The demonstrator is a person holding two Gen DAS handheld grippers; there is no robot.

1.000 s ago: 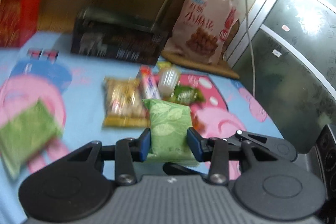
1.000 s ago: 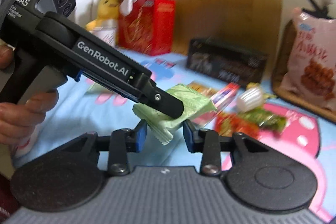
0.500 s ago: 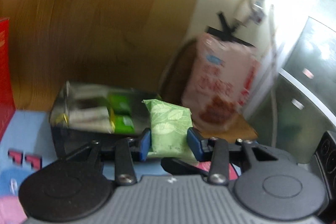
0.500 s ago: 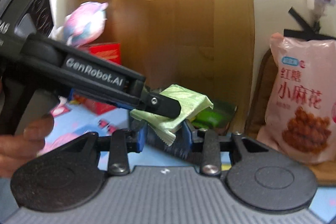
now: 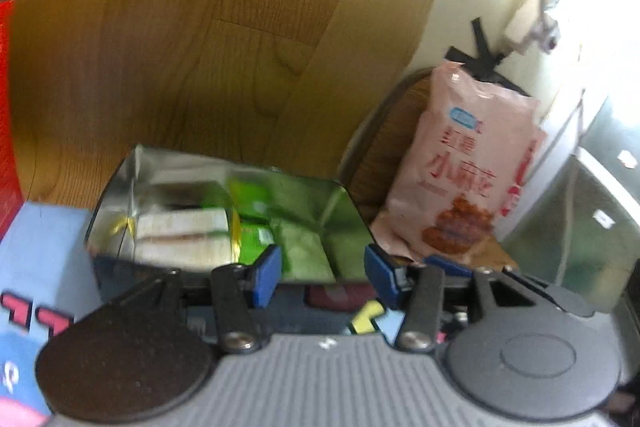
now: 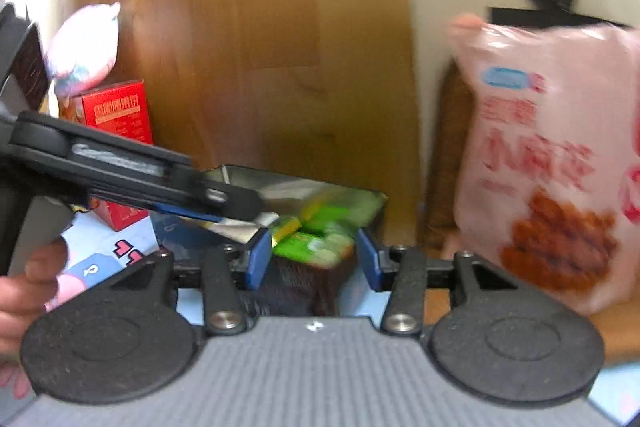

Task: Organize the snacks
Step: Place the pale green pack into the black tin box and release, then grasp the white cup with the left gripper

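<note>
Both grippers parted and holding nothing: left gripper [image 5: 322,277] with blue pads spread wide just short of the tin box [image 5: 224,215], right gripper [image 6: 312,259] likewise spread, facing the same box [image 6: 304,203] from its other side. Inside the box: pale wafer-like packs [image 5: 180,235] toward its left end, bright green packets [image 5: 252,223] at its middle, a light green leaf-print packet [image 5: 304,247] lying toward its right end, apparently the piece just delivered. Blurred, so exact seating inside the box hard to judge. Large pink snack bag [image 5: 468,179] upright to the right of the box, red carton [image 6: 116,143] to the left of the box, pink plush toy [image 6: 84,47] above that carton. Blue cartoon cloth [image 5: 44,251] under the box.

Step in hand, as a judgement: release over the box finished or finishing, retreat next. To do well:

- Back straight away from the box with pads kept wide, so no wrapper edge snags.
- Lift clear of the near rim of the box before swinging sideways; light tin likely to slide on cloth if nudged.
- Mind the other tool: left gripper body [image 6: 132,183] crossing just in front of the box in the right view, so withdraw one at a time.
- Check that the light green packet lies below the rim before fetching the next snack.
</note>
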